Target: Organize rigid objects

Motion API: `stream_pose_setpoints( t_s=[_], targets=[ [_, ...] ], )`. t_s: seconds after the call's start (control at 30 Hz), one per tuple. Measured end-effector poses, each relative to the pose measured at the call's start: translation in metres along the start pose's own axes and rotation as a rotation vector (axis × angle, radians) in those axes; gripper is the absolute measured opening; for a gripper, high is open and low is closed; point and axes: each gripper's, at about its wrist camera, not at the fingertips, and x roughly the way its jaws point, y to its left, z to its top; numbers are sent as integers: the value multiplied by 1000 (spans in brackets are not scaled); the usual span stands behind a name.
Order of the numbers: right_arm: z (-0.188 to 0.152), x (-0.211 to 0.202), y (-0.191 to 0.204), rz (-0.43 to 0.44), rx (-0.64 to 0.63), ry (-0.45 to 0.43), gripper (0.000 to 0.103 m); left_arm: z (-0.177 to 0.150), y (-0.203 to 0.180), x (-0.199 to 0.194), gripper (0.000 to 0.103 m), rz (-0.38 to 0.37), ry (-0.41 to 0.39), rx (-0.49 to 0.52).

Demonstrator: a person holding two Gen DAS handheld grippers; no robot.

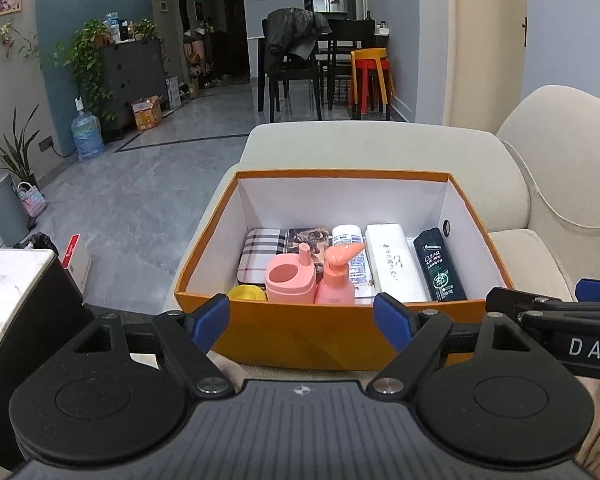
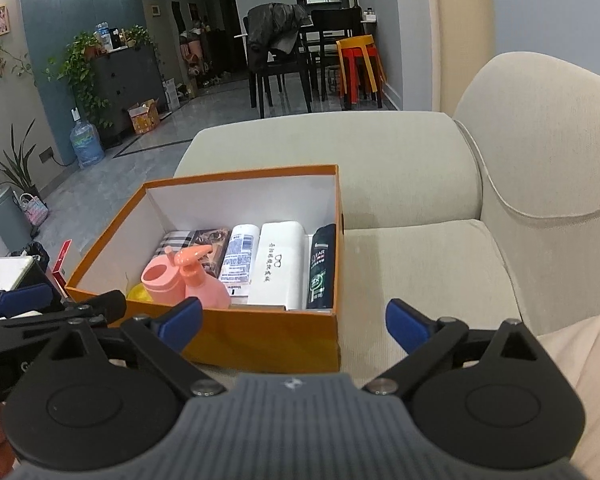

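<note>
- Two grippers hang just short of the orange box (image 1: 332, 336), which sits on a beige sofa (image 2: 440, 264) and serves as the landmark for all that follows.
- Left gripper (image 1: 302, 322): jaws spread wide, nothing between the blue pads; its tips sit at the box's near wall, roughly centred on it, with no contact that can be made out.
- Right gripper (image 2: 294, 326): jaws likewise spread and empty; its left pad lies in front of the box's near wall, its right pad past the box's right corner, over bare cushion.
- Inside the box, along the right wall, a dark shampoo bottle (image 1: 440, 266) lies flat.
- Just left of it lies a white case (image 1: 396, 264), then a white labelled tube (image 2: 240, 256).
- Toward the near wall stand a pink pump bottle (image 1: 336, 280) and a pink container (image 1: 290, 282), touching each other.
- Behind them lies a plaid case (image 1: 260, 250); a yellow item (image 1: 246, 293) sits in the near left corner, partly hidden.
</note>
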Motion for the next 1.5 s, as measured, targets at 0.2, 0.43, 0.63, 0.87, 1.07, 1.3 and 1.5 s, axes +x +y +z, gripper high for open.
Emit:
stream_pose_setpoints(
  t_s=[0.2, 0.43, 0.63, 0.87, 1.07, 1.3, 1.5],
  targets=[
    [-1, 0, 0, 0, -6, 1, 97, 0, 1, -1, 95, 0, -1, -2],
    [-1, -2, 4, 13, -22, -3, 97, 0, 3, -3, 95, 8, 3, -13],
    [-2, -2, 6, 12, -35, 1, 97, 0, 7, -5, 95, 13, 9, -28],
    [-1, -2, 6, 4, -28, -3, 97, 0, 9, -5, 95, 18, 9, -34],
    [-1, -2, 6, 5, -31, 3, 97, 0, 10, -6, 95, 17, 9, -35],
    [-1, -2, 6, 1, -32, 9, 97, -2, 9, -7, 95, 21, 9, -45],
    [-3, -2, 3, -1, -23, 11, 97, -4, 6, -8, 95, 23, 10, -43]
  ],
)
